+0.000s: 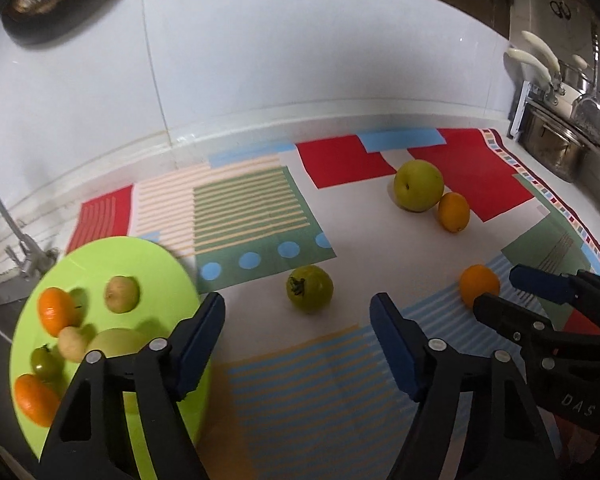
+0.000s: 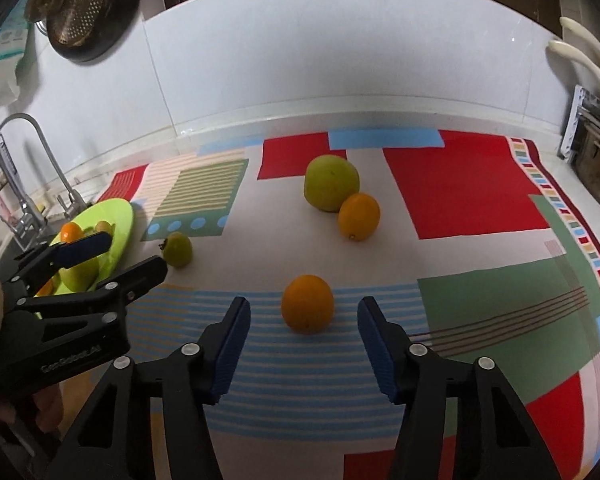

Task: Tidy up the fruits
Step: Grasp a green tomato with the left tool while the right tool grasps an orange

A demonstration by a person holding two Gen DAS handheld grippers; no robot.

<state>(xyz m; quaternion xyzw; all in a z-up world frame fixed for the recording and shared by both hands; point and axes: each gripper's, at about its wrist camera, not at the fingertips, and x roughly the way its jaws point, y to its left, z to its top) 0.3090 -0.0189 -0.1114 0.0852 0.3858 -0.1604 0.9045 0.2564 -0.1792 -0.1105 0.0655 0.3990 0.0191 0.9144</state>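
A lime green plate (image 1: pixel 100 260) at the left holds several fruits, among them oranges and small green ones; it also shows in the right wrist view (image 2: pixel 118 216). My left gripper (image 1: pixel 298 320) is open and empty, just short of a small green fruit (image 1: pixel 310 289) on the patterned cloth. My right gripper (image 2: pixel 304 320) is open, its jaws on either side of an orange (image 2: pixel 307 309) without touching it. A large green apple (image 2: pixel 331 182) and a second orange (image 2: pixel 358 216) touch each other farther back. The right gripper also shows in the left wrist view (image 1: pixel 500 292).
The patterned cloth (image 2: pixel 460 184) covers a white counter against a white tiled wall. A sink tap (image 2: pixel 40 168) stands at the left behind the plate. Metal pots and white-handled utensils (image 1: pixel 556 120) stand at the right. A colander (image 2: pixel 80 4) hangs at the upper left.
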